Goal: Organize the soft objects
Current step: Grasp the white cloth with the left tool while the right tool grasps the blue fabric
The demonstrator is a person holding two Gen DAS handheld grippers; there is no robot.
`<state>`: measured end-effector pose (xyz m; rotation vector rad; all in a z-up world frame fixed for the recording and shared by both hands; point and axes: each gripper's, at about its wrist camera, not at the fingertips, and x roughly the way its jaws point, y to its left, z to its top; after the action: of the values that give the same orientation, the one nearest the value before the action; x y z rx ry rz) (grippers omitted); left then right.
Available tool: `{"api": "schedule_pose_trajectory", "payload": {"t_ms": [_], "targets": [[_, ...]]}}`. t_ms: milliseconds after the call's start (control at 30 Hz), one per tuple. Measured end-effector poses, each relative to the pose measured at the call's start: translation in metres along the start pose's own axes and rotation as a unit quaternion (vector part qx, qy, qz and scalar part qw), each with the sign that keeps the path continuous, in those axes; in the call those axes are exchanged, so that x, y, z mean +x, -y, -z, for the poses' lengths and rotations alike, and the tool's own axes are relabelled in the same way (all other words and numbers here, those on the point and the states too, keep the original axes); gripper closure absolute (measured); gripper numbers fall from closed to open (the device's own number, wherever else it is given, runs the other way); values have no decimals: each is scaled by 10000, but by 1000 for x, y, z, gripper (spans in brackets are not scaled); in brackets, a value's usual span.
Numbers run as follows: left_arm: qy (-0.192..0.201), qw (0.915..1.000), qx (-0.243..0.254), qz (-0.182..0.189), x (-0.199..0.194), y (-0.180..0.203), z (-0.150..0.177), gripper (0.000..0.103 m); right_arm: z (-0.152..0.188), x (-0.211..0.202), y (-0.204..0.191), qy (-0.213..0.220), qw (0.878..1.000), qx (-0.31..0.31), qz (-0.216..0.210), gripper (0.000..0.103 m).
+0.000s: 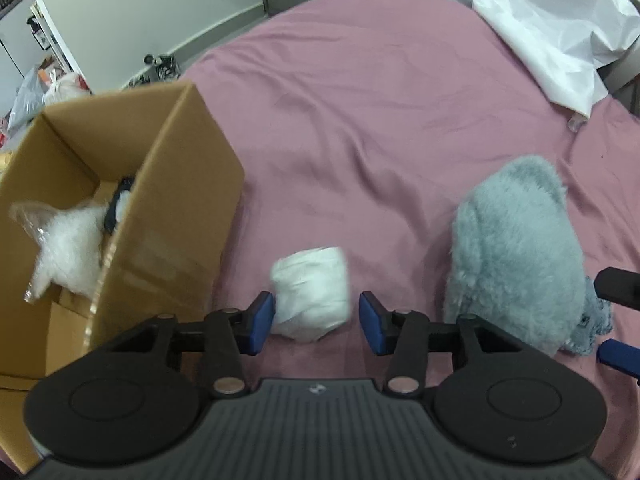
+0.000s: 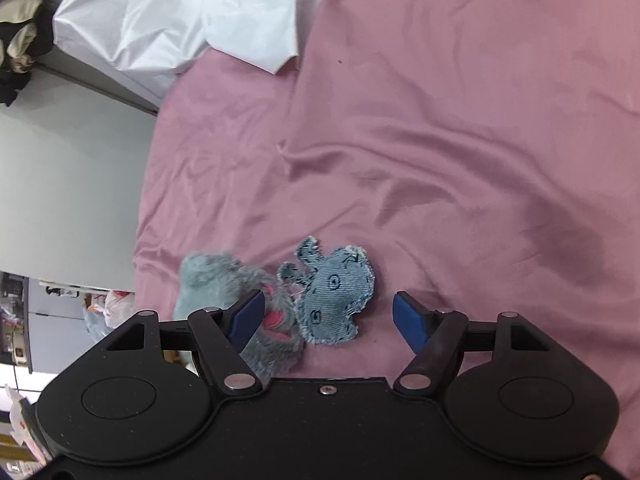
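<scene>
left claw point(image 1: 316, 318) wide, straddling the soft white cloth bundle point(image 1: 310, 292) on the pink bed sheet point(image 1: 380, 120) | open brown cardboard box point(image 1: 168, 184) just left of it | right claw point(image 2: 328, 318) wide, flat frayed denim toy point(image 2: 334, 300) between its pads, fluffy grey plush point(image 2: 224, 284) at left pad

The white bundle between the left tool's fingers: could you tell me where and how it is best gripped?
Grip the white bundle across its rounded middle, coming straight forward and down with the left tool. It lies alone on the pink sheet, a compact lump already centred between the open jaws, with both flanks free.
</scene>
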<state>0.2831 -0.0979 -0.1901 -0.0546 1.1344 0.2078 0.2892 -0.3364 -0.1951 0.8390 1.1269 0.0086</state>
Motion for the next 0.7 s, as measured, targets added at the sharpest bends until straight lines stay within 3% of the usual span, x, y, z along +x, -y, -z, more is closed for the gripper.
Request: {"api": "schedule_pose_trajectory", "payload": {"t_ms": [200,300,367,467,700], "targets": [[56,9999,-103,49,1,-3,1,61,3,8,-1,47,10000,-35,68,34],[127,9997,-167,92,-6,-6,2,62,5,8,-1,102,9999,-93,91,51],[229,9994,-213,111,-15,-6,4,62,5,9,-1,101,9998,-132,114,75],[335,9989,-247,227,-30,-8,6,62,5,5,0,98,9999,-119,45,83],[550,9974,-270,380,-58,-14,9,62,11,-14,-3,261,9994,-230,-64,86]]}}
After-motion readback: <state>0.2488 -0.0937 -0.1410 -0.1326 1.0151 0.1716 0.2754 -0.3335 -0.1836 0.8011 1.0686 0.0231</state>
